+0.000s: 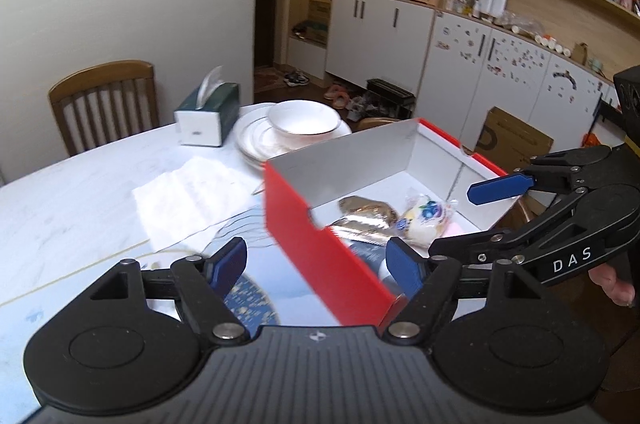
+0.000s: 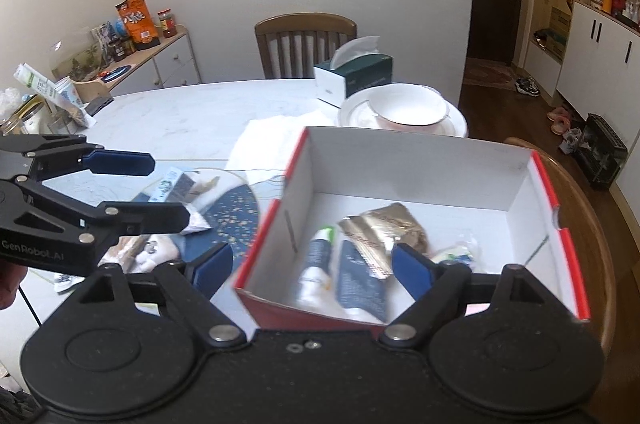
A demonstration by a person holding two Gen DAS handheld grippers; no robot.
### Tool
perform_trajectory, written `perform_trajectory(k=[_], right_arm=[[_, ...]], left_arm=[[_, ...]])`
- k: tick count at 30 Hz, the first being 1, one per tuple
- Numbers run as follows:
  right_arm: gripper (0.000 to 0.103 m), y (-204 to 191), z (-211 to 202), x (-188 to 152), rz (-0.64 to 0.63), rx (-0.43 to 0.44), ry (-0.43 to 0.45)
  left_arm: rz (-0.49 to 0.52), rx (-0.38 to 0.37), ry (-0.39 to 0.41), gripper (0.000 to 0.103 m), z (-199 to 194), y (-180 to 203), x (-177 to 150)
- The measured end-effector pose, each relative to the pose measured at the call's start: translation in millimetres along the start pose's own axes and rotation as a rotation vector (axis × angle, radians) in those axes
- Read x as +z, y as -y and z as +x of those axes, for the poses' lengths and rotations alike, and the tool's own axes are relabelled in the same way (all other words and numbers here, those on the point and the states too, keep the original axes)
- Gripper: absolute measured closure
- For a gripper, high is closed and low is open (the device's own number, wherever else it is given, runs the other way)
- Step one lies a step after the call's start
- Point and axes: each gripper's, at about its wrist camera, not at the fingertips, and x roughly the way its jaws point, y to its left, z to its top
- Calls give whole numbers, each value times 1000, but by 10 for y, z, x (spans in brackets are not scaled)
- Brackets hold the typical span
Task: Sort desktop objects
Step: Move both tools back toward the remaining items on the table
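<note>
Left tongs (image 1: 316, 264) and right tongs (image 2: 310, 268): both released, nothing between the pads, poised over the near wall of the red box (image 2: 416, 168). The box sits on the tabletop (image 1: 80, 184) and holds sorted items: a tube (image 2: 316, 264), a gold packet (image 2: 380, 224), a wrapped snack (image 1: 424, 220). Unsorted packets (image 2: 176, 184) lie just left of the box on a blue mat (image 2: 236, 212), probably next for collection. Plates (image 1: 256, 140) and a tissue box (image 1: 208, 112) stand behind.

An open red cardboard box (image 2: 256, 256) with white interior sits on the white desk (image 2: 168, 116), holding a white tube (image 2: 316, 264), a gold foil packet (image 2: 384, 224), a dark blue pouch (image 2: 360, 280) and a clear-wrapped snack (image 1: 424, 220).
</note>
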Motion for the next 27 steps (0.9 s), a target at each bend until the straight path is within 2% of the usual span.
perform_trajectory(k=[7,10,20,26,27], right_arm=[[14,-350,48,37,-18,16,7],[13,-495,72,42,-28,19,7],[12,-920,152,52,-44,34,4],[12,-1144,222,20,-47,44,-6],[12,-1183,238,8,-48,46,-9]], left_arm=[[-46,31,8,26,-283,-317,-205],[-61,48,17,22,-413,-447,-306],[-142,113,22,21,-828,-954,-694],[-172,155,8,9,-973,-1208,-915],[-174,158,9,2,-992,-1241,-950]])
